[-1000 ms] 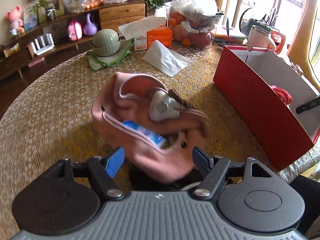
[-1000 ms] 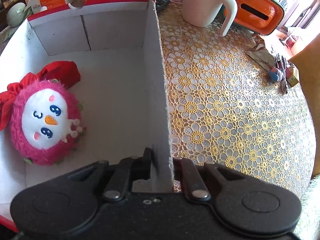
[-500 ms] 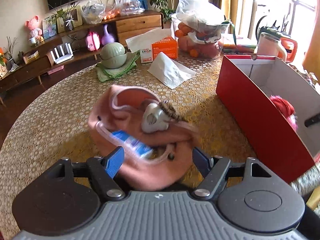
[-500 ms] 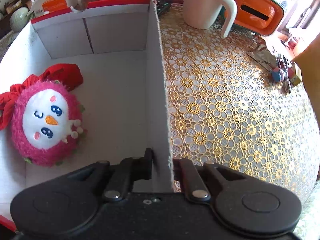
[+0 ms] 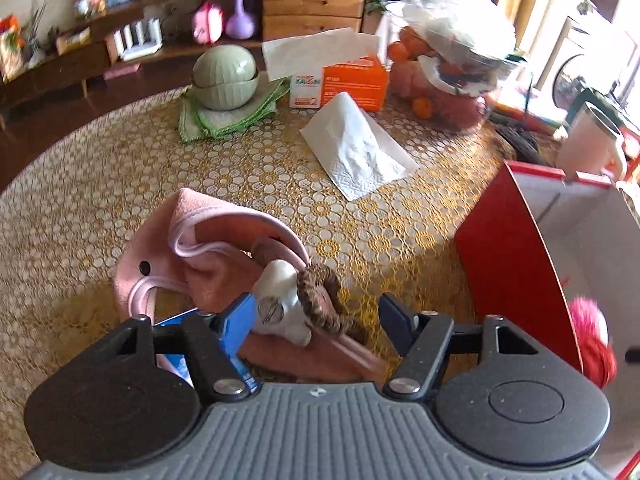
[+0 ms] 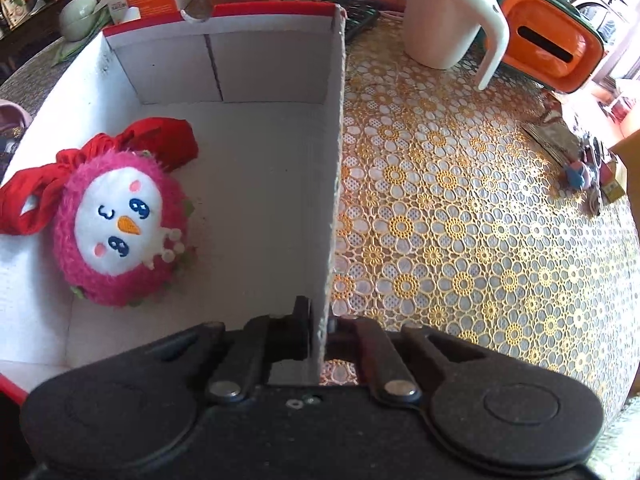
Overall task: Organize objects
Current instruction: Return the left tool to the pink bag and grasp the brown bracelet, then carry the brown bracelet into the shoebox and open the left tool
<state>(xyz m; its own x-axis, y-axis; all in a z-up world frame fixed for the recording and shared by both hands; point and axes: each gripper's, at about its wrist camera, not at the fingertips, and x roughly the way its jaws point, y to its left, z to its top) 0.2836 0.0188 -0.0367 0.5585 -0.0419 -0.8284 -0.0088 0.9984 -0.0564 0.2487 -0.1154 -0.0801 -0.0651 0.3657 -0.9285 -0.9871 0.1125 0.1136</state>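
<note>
A pink cloth hat [image 5: 208, 248] lies crumpled on the lace-covered table [image 5: 100, 184]. On it rest a white clip-like piece [image 5: 280, 304] and a brown scrunchie [image 5: 320, 300], and a blue packet [image 5: 176, 320] peeks out beneath. My left gripper [image 5: 316, 320] hangs over them with its jaws closing. The white piece and scrunchie sit between its blue pads; the right pad stands apart from them. My right gripper [image 6: 318, 328] is shut on the side wall [image 6: 332, 160] of the red box [image 5: 508, 264]. Inside the box lies a pink plush toy [image 6: 120, 232] with a red bow [image 6: 160, 140].
A loose tissue [image 5: 356, 152], an orange tissue box [image 5: 352, 80], stacked green bowls [image 5: 224, 76] and a bag of fruit [image 5: 448, 60] crowd the far side. Right of the box stand a white mug [image 6: 444, 16] and an orange appliance [image 6: 548, 40]; keys [image 6: 588, 172] lie near the edge.
My left gripper has slid across and closer to the hat, so the white piece and scrunchie now sit between its pads, and its jaws have narrowed. The right gripper still clamps the box wall.
</note>
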